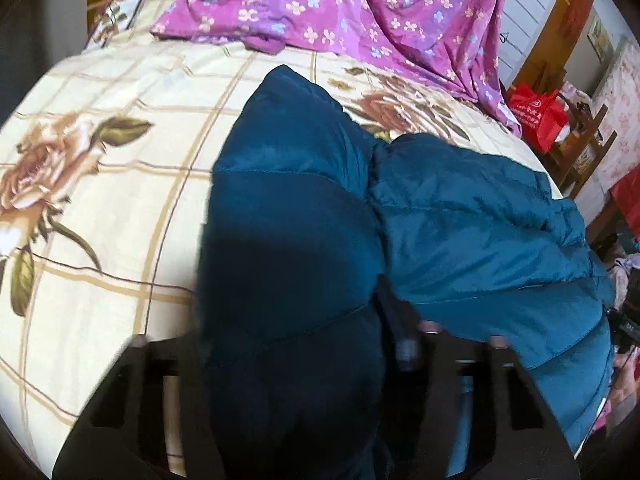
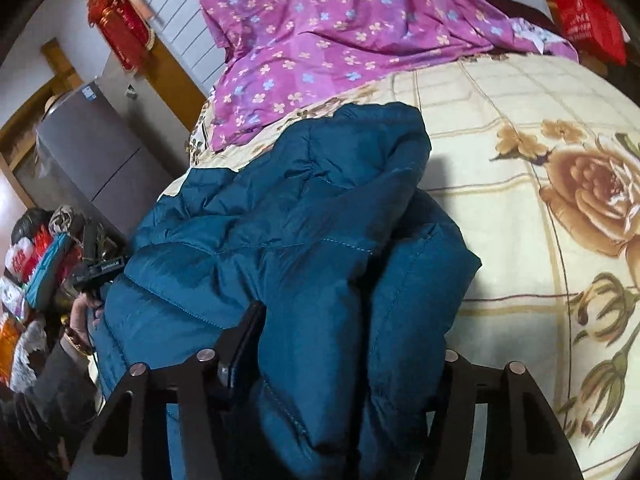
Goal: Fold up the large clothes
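- Left wrist view: the left tongs (image 1: 304,364) sit at the lower edge, their two dark fingers either side of a thick padded fold of the teal quilted puffer jacket (image 1: 296,216); the fold fills the gap, and the tongs appear to pinch it, though motion blur hides the pads.
- The jacket lies crumpled on the bed, over a cream checked bedsheet printed with brown roses (image 1: 100,184), one part running up the middle, another spreading right to the bed's edge.
- A purple floral-print cloth (image 1: 352,8) lies beyond the jacket, apart from it. A red plastic bag (image 1: 536,116) sits off the bed at right.
- Right wrist view: the right tongs (image 2: 340,364) straddle a bunched padded fold of the same jacket (image 2: 304,216); the left finger (image 2: 244,344) presses against the fabric, so the tongs pinch the jacket.
- At left, the person's hand (image 2: 80,320) grips a black handle beside the jacket's edge.
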A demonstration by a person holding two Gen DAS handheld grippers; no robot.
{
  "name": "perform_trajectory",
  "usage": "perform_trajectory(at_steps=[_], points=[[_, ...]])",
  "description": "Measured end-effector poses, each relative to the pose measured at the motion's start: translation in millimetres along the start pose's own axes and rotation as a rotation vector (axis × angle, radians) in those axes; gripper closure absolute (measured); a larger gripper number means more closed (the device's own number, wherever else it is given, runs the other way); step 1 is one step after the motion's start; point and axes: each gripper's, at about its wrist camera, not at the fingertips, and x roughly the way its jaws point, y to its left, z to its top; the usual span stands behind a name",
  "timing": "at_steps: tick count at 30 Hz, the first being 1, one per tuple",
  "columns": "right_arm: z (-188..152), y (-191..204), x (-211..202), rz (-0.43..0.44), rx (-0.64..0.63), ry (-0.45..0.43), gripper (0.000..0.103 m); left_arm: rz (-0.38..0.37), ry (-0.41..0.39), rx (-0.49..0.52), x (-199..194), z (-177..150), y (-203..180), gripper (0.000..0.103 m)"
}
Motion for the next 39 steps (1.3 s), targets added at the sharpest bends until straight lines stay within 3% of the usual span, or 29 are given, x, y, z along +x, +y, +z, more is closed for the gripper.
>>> perform_trajectory(at_steps=[3, 7, 19, 23, 27, 30, 33, 35, 37, 39], points=[[3.3, 18.8, -9.4, -0.053, -0.073, -0.021, 0.060, 0.078, -0.012, 0.023, -9.0, 1.9, -15.8, 0.078], [5.2, 39.9, -30.0, -0.099, -0.143, -0.072, 0.069, 0.137, -0.038, 0.045, -22.4, 0.9, -30.0, 0.083], [1.2, 105.5, -109.4, -0.214, -0.143, -0.218, 0.073, -0.026, -0.080, -0.046, -109.3, -19.3, -36.2, 0.085], [-17.0, 110.0, -132.7, -0.231, -0.150, -0.209, 0.073, -0.057, -0.087, -0.008, -129.7, -43.3, -53.7, 0.085], [-33.8, 94.2, -147.9, -0.243, -0.124, -0.163, 0.073, -0.065, -0.032, -0.012, -111.5, -58.9, -59.7, 0.084], [-43.6, 61.6, -136.9, -0.190, -0.029, -0.111, 0.067, -0.005, 0.067, -0.014, -79.1, -67.7, -57.4, 0.072], [-55.6, 16.0, -110.4, -0.204, 0.162, -0.037, 0.040, -0.010, 0.115, -0.076, -67.6, -70.7, -42.8, 0.054], [-61.9, -4.7, -107.4, -0.176, 0.298, -0.023, 0.036, -0.043, 0.113, -0.128, -73.8, -68.7, -32.3, 0.053], [-65.7, -15.2, -122.9, -0.134, 0.404, -0.088, 0.036, -0.054, 0.089, -0.174, -83.0, -66.7, -22.6, 0.053], [-64.6, -16.5, -149.6, -0.158, 0.458, -0.182, 0.036, -0.073, 0.057, -0.219, -92.9, -63.0, -15.3, 0.053]])
